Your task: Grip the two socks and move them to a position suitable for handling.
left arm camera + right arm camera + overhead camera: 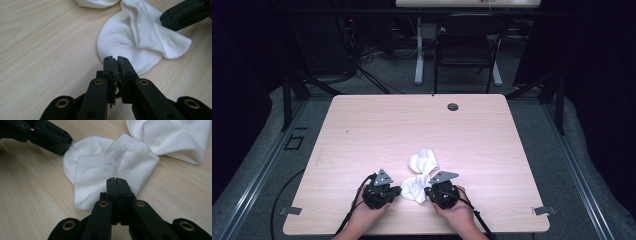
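Black jaws closed; ribbed white sock crumpled.

Two socks, near one & far one, were plain white w/ ribbed cuffs. Worktop was pale wood-grain. Both grippers, left & right, were black w/ brass-coloured rivets; top plates grey.

Left gripper with jaws pressed together over the pale wooden desk.
Its tips sit at the near edge of a rumpled white sock; at two o'clock the other gripper touches that sock, and at twelve o'clock lies a second white sock.
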The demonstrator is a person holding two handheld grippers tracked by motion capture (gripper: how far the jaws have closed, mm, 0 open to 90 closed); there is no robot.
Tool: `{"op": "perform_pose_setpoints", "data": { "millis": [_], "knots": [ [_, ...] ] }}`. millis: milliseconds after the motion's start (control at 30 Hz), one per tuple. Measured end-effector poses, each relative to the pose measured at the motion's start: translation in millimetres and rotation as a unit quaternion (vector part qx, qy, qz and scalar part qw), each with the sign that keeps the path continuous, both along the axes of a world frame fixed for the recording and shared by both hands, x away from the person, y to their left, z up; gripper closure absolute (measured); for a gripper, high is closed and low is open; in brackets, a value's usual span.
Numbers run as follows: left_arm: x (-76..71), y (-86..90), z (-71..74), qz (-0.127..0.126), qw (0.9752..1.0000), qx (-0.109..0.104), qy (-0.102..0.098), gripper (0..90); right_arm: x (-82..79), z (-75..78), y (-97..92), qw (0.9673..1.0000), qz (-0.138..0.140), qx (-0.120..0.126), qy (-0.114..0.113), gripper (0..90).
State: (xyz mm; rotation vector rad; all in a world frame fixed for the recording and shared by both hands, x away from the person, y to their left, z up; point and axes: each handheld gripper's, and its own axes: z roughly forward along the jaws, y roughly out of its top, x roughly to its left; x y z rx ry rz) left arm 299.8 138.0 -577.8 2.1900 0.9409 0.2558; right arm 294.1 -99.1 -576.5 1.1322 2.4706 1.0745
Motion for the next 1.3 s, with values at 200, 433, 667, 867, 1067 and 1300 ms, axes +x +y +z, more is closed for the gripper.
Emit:
{"op": "perform_pose_setpoints", "data": {
  "millis": [200,433,667,867,1067,1300],
  "knots": [
    [-4.7,-0.9,0.0,-0.005,1.0,0.005,-0.003,88.7,-4.3,0.4,0.5,1.0,0.008,-0.003,0.003,90.0],
    [-12.4,-2.6,2.8,-0.01,0.9996,0.025,-0.002,89.8,-10.6,2.9,1.0,0.9995,0.023,-0.02,0.008,90.0],
    [-19.3,-1.5,6.3,-0.023,0.9985,0.049,0.002,90.0,-18.3,3.3,1.5,0.9993,0.03,-0.017,0.014,90.0],
    [-29.4,1.3,7.7,-0.028,0.9987,0.042,0.011,90.0,-25.5,4.5,2.3,0.9986,0.044,-0.027,0.015,90.0],
    [-39.8,4.9,9.2,-0.036,0.9985,0.038,0.018,90.0,-35.3,4.6,4.2,0.9976,0.06,-0.03,0.013,90.0],
    [-32.6,2.0,13.3,-0.03,0.9994,0.018,0.001,89.9,-37.7,5.3,3.5,0.9969,0.065,-0.044,-0.001,90.0]
  ]
}}
